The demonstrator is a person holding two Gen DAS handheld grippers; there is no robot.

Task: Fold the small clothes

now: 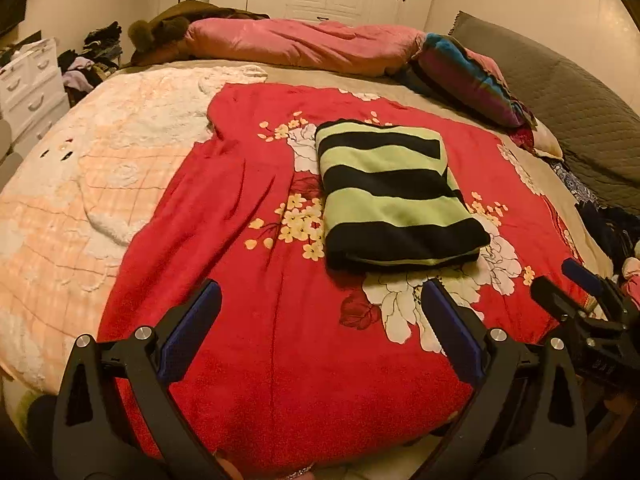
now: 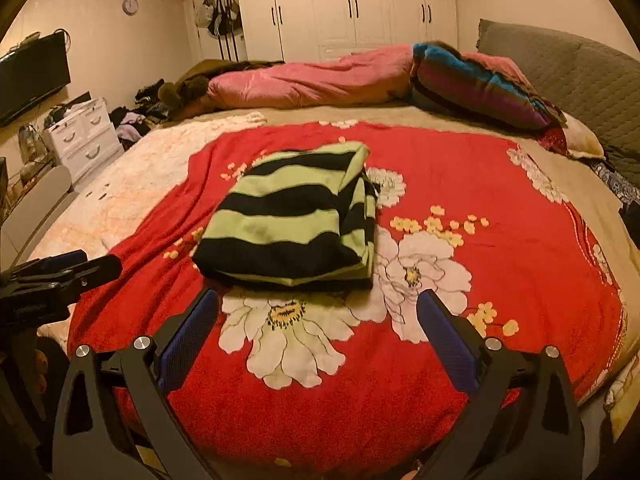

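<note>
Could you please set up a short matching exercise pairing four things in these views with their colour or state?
Things:
1. striped garment
2. blanket
3. left gripper
4. quilt

Descriptions:
A. pink, bunched along the far side of the bed
B. open, holding nothing
C. folded, green and black
D. red with white flowers

Pairs: 1-C, 2-D, 3-B, 4-A

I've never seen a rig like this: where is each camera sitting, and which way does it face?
Left wrist: sits on the left claw, looking along its open fingers over the bed at the striped garment; the right claw shows at the right edge.
Right wrist: sits on the right claw, same direction; the left claw shows at left.
Both share the garment, the red blanket and the wardrobe.
</note>
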